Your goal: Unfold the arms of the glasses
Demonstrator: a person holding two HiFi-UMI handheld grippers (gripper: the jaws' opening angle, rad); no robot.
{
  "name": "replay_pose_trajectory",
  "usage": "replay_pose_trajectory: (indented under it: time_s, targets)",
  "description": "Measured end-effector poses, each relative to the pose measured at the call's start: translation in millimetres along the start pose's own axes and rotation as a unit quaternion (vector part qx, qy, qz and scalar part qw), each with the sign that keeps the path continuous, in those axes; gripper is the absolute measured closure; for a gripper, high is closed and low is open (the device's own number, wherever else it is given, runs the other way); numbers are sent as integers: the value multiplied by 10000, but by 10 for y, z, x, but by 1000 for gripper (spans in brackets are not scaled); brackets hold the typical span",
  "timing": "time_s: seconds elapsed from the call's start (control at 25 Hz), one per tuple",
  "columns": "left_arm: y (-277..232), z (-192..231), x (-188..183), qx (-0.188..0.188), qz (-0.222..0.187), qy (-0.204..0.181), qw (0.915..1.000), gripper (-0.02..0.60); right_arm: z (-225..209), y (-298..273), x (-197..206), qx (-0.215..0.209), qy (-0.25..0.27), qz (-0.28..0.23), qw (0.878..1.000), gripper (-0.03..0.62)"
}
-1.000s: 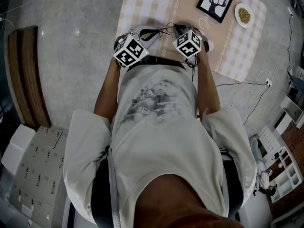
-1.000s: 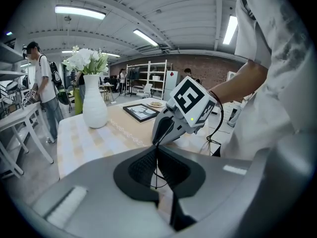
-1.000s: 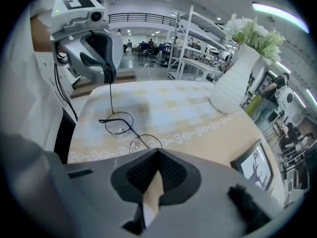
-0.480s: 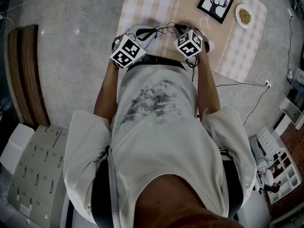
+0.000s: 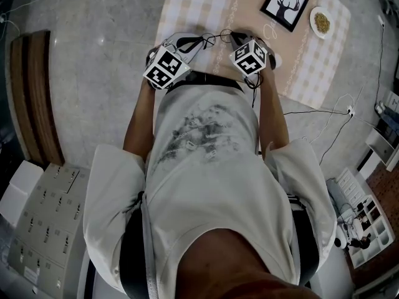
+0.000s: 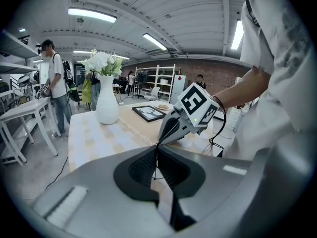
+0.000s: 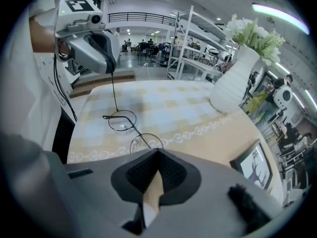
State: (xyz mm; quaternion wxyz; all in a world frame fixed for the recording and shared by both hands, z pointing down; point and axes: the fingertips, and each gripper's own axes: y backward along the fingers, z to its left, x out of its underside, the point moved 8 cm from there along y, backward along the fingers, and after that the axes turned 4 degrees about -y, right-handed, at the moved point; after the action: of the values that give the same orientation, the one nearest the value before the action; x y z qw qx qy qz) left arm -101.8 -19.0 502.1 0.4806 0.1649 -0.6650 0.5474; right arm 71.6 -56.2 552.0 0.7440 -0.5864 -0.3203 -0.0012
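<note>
Thin black wire glasses with round lenses (image 7: 122, 121) hang just over the checked tablecloth (image 7: 163, 103), between my two grippers; in the head view the glasses (image 5: 211, 38) show as a thin dark line. My left gripper (image 6: 156, 150) is shut on the end of one arm (image 7: 114, 90), which stands out from the frame. My right gripper (image 7: 157, 154) is shut on the frame next to the nearer lens (image 7: 146, 143). The left gripper (image 7: 112, 71) is seen above the glasses from the right gripper view. The right gripper (image 6: 163, 139) appears just beyond the left jaws.
A white vase with flowers (image 7: 233, 81) stands on the table. Further along the table are a framed deer picture (image 5: 283, 4) and a small plate of food (image 5: 320, 22). A wooden bench (image 5: 34, 98) stands to the left, with cables on the floor and people in the background.
The left gripper's marker cube has shifted slightly left and rolled a little in the head view. The right gripper has stayed still.
</note>
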Motion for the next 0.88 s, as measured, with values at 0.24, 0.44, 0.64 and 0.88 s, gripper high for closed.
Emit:
replay_pose_trajectory:
  time_s: [0.24,0.44,0.64,0.88]
  targets:
    - [53,16,1,-17,-54,44,10000,566,11,1,6,26,21,13,10000,577]
    - [71,29,15,-62,-94,120,9999,566,15,3,5,30,19,5,10000,577]
    - [105,61,82,-124,-160,340,9992,569,22,6,15,41,-6,-31,10000,577]
    - [153,114,122,-270,-286,612,9974,575,38,24,27,32,-21,-41,10000,577]
